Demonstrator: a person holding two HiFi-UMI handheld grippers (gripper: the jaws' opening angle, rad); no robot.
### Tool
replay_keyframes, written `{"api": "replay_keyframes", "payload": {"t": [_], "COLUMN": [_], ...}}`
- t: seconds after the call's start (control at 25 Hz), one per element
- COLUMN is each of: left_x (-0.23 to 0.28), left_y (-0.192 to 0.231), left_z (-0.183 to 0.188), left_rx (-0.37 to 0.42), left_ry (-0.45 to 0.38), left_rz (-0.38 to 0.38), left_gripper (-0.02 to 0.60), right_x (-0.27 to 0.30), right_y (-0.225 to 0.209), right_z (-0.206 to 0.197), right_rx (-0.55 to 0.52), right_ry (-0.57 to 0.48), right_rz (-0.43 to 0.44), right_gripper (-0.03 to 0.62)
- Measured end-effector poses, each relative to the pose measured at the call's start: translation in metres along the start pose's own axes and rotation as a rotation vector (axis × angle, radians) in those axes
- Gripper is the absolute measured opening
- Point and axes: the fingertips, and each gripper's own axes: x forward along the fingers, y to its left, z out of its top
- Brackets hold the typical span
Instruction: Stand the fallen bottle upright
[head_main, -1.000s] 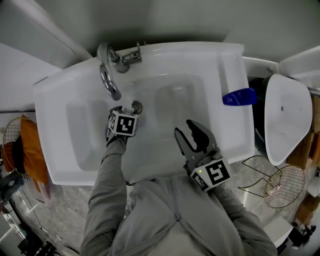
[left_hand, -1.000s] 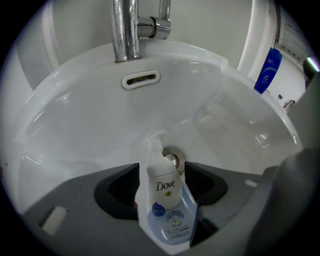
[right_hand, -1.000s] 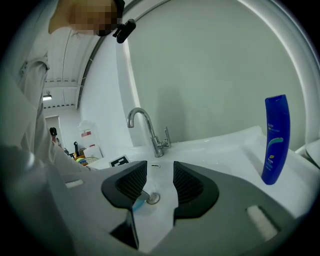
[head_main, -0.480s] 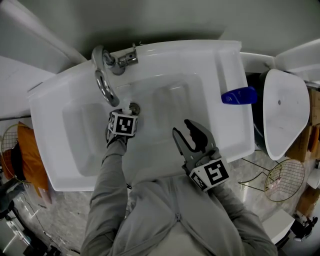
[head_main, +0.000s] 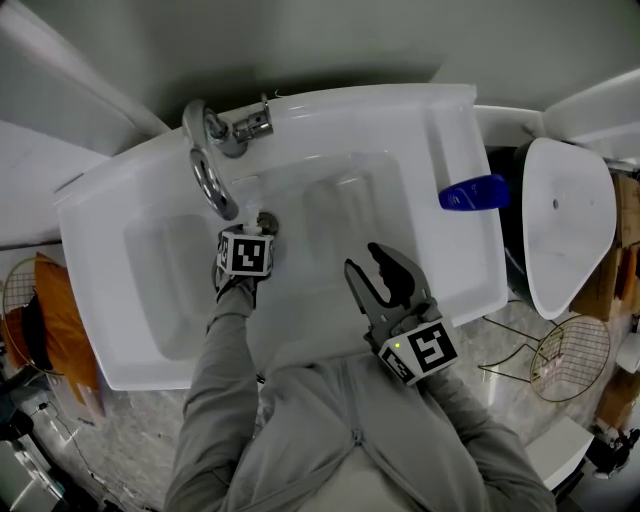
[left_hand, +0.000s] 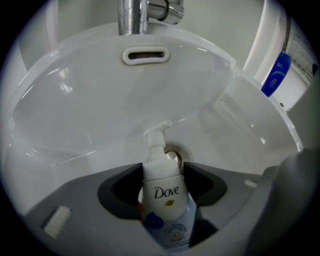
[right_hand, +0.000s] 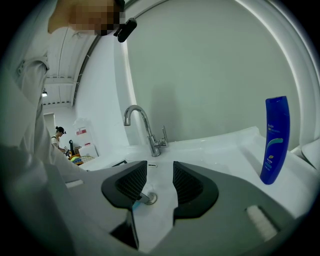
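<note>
One white pump bottle (left_hand: 162, 192), blue-labelled low down, sits clamped in the left gripper (left_hand: 162, 171) above the sink (left_hand: 100, 100) drain (left_hand: 174, 156). Right gripper (right_hand: 160, 181) is narrow and empty. Both are placed as a second ago.

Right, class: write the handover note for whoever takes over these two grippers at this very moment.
Left gripper: fingers shut on the Dove pump bottle, low in the sink basin, pump end toward the drain.
Right gripper: shut, empty, over the basin's near edge.
Blue bottle: upright on the sink's right ledge.
Done: pump bottle gripped.
Left: stand it upright, release.
</note>
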Motion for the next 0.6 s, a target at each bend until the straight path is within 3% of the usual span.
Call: {"api": "replay_keyframes", "payload": {"t": [0.6], "left_x": [-0.009], "left_y": [-0.011], "left_z": [0.014], "left_rx": [0.058], "left_ry": [-0.065], "left_rz": [0.006], "left_gripper": [0.301], "right_x": [-0.017], "right_y": [-0.005], "right_z": [0.001], "right_rx": [0.030], "right_ry": [-0.023], "right_rz": [-0.047], "right_gripper": [0.160]}}
